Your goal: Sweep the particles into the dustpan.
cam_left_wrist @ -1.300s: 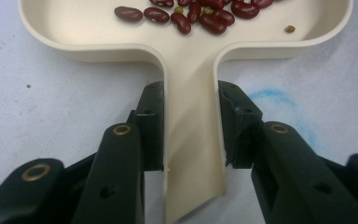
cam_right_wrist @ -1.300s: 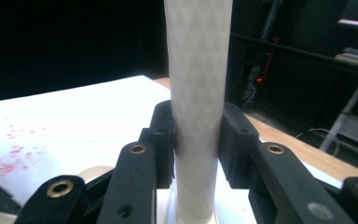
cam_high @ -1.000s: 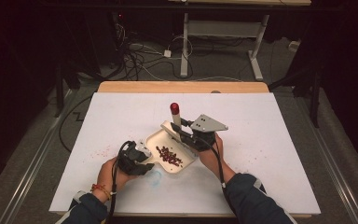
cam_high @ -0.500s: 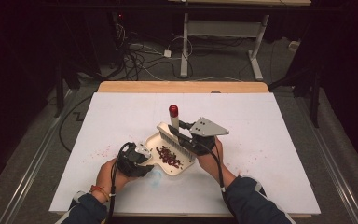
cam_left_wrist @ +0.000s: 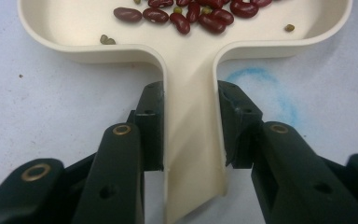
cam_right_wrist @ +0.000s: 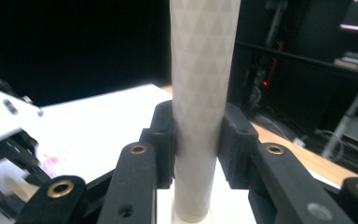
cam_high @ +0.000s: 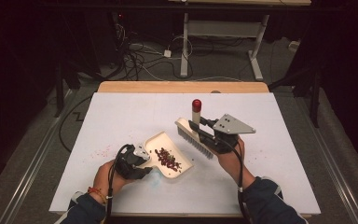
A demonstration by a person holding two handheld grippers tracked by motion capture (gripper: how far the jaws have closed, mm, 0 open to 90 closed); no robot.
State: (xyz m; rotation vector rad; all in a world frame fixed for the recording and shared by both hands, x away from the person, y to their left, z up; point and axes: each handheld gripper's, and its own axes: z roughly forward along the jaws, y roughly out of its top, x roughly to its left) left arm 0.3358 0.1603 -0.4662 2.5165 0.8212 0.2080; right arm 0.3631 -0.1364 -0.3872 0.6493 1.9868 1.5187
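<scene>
Your sleeves (cam_high: 265, 198) are dark blue; a red band (cam_high: 94, 192) circles the lower-left wrist; black grippers (cam_high: 133, 161) carry brass-ringed screws.

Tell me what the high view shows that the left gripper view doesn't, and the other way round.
The high view takes in the whole white table, the brush with its red-tipped handle lifted off the table in the right hand-held gripper, both forearms, and the cables on the floor behind. The left gripper view adds detail: the pads pressed against both sides of the dustpan's handle, small greenish beans among the red ones, and a blue smudge on the table. Both show the cream dustpan holding red beans, gripped by the left hand-held gripper.
</scene>
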